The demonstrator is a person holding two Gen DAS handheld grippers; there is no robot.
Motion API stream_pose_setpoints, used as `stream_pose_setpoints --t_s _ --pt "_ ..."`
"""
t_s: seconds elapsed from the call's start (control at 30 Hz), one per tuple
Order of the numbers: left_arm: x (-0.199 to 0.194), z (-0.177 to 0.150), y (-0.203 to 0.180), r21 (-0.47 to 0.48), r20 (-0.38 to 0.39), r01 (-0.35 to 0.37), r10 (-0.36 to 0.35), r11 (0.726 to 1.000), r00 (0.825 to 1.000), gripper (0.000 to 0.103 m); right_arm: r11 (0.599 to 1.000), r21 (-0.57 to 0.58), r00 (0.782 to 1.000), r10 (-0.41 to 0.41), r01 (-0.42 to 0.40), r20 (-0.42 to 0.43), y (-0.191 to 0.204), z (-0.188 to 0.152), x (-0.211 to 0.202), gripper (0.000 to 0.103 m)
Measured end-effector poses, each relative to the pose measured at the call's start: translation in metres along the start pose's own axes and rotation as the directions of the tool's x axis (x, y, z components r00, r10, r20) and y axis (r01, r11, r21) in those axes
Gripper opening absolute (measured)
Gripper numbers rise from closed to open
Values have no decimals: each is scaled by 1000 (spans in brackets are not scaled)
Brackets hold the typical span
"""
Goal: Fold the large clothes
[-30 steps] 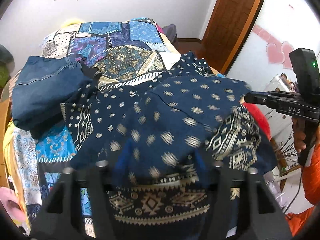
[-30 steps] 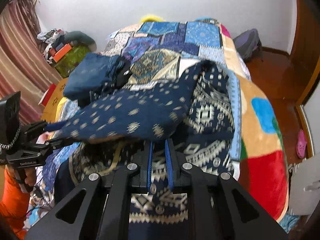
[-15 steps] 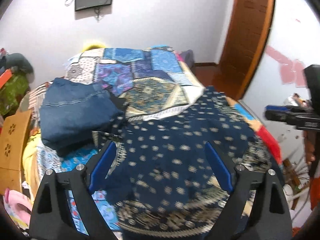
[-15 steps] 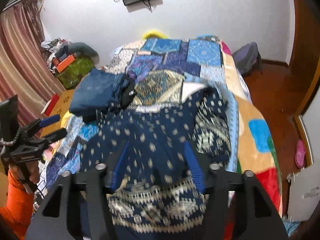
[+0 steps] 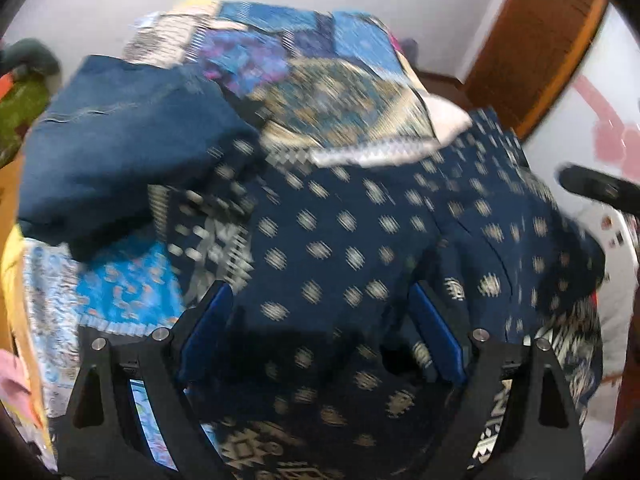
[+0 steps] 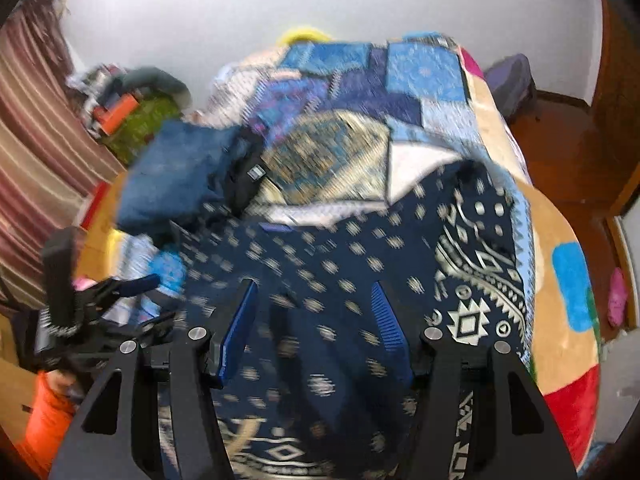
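Note:
A large navy garment [image 5: 340,220] with beige dots and a patterned border lies folded over itself on the patchwork bed quilt [image 5: 340,92]. My left gripper [image 5: 320,292] hovers close above its near part, jaws wide open, blue pads clear of the cloth. In the right wrist view the same garment [image 6: 340,248] spreads under my right gripper [image 6: 314,286], which stands open with only flat cloth below. At that view's left edge the left gripper [image 6: 154,300] shows from the side. Both views are motion-blurred.
Folded blue jeans [image 5: 120,152] sit on the bed beyond the garment's left corner, also visible as jeans [image 6: 176,176]. A green bag and clutter [image 6: 140,120] and a striped curtain [image 6: 32,128] stand left. A wooden door [image 5: 532,48] and floor lie right. An orange sleeve [image 6: 44,412] is near.
Both grippers were shut on the garment's patterned hem; they let go and opened. The lifted cloth settled flat on the bed. Both grippers then dipped closer to the garment.

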State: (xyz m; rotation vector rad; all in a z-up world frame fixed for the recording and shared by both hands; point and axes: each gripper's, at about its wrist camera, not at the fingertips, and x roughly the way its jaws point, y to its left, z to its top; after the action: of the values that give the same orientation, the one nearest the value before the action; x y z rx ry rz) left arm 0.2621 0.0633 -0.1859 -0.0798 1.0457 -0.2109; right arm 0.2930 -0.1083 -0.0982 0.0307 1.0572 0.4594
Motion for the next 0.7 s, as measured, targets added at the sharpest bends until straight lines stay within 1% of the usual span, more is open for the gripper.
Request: stream_pose_setpoints --t_s 0.07,0.13,0.2,0.23,0.27,0.37,0.47,0.57,0.7 --pt "5 -9 -15 59 -17 -4 5 998 1000 90 999 -15 998 -51 51 -35 -5 -10 10 55" --pt "8 -17 -27 96 -30 1 2 995 1000 90 998 -33 996 -60 58 -69 -11 -22 15 55" --pt "13 -26 -35 113 -50 9 -3 994 999 90 997 -55 996 -60 56 -69 -14 -33 11 57" --pt "16 -30 -38 115 -53 0 7 993 999 90 995 -76 996 -69 65 -53 -14 -42 6 63" --pt "19 -34 -40 116 -51 -11 17 993 999 90 993 -91 996 -77 72 -44 -13 -46 1 65" --pt "17 -37 -39 102 -37 -18 22 995 999 90 988 -120 994 -101 94 -48 -12 -59 -8 69" --pt "10 -35 -37 79 -35 -23 26 997 999 90 992 -101 993 -81 73 -81 -18 -63 -10 69" --pt "-10 -30 -33 74 12 -53 53 996 999 90 996 -63 995 -69 65 -76 -26 -59 -18 69" --pt "-43 -21 -20 44 102 -90 85 995 991 90 997 -11 997 -73 73 -4 -36 -46 -40 69"
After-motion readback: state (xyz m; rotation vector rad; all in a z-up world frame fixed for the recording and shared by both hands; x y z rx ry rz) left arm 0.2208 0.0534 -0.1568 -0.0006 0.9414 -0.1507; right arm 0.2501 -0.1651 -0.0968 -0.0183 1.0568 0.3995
